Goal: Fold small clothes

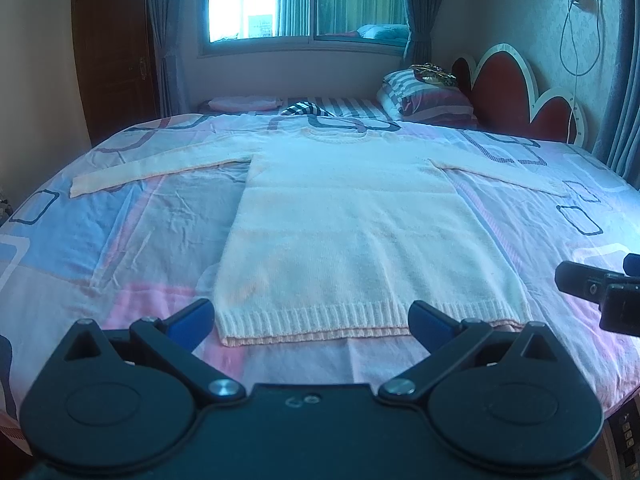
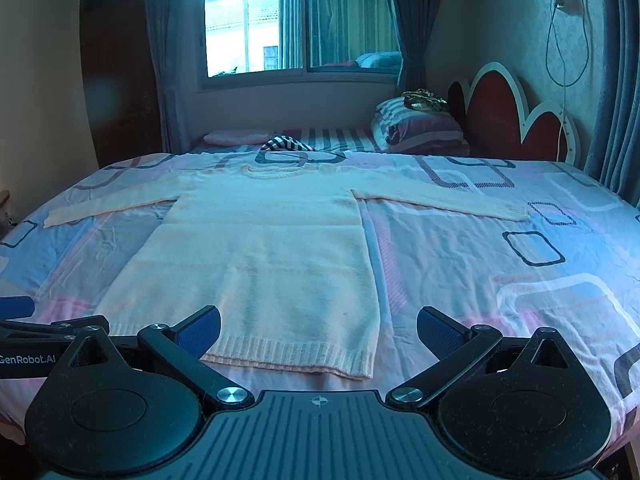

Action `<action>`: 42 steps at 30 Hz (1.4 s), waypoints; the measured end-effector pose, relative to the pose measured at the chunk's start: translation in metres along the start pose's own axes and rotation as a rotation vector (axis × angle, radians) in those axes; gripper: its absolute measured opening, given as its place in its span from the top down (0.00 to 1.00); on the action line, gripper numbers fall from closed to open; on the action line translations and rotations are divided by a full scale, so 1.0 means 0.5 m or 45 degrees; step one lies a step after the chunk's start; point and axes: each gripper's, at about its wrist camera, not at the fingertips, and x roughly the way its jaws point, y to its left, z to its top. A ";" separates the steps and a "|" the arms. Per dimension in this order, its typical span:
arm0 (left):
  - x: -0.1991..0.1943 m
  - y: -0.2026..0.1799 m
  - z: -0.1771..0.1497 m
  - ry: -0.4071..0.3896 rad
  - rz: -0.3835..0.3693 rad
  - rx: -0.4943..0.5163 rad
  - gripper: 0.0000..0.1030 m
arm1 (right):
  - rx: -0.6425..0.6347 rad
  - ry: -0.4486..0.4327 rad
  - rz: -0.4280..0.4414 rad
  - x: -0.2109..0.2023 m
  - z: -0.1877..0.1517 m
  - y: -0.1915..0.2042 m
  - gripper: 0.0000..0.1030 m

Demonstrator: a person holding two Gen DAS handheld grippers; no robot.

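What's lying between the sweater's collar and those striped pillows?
Bedsheet, then a black-and-white checked cloth just past the sweater collar, seen in both views; pillows farther right.

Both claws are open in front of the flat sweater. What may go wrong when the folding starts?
1. The left claw may pinch the wrinkled bedsheet together with the sweater hem.
2. The spread sleeves may drag and bunch.
3. The right claw works close beside the left; they might collide.

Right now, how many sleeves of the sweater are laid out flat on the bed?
2. The left sleeve stretches out toward the left edge of the bed; the right sleeve stretches toward the headboard side. Neither is folded in yet.
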 end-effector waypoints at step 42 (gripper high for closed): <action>-0.001 -0.006 -0.001 -0.009 0.023 0.003 0.01 | 0.011 0.001 -0.004 -0.001 -0.005 -0.005 0.00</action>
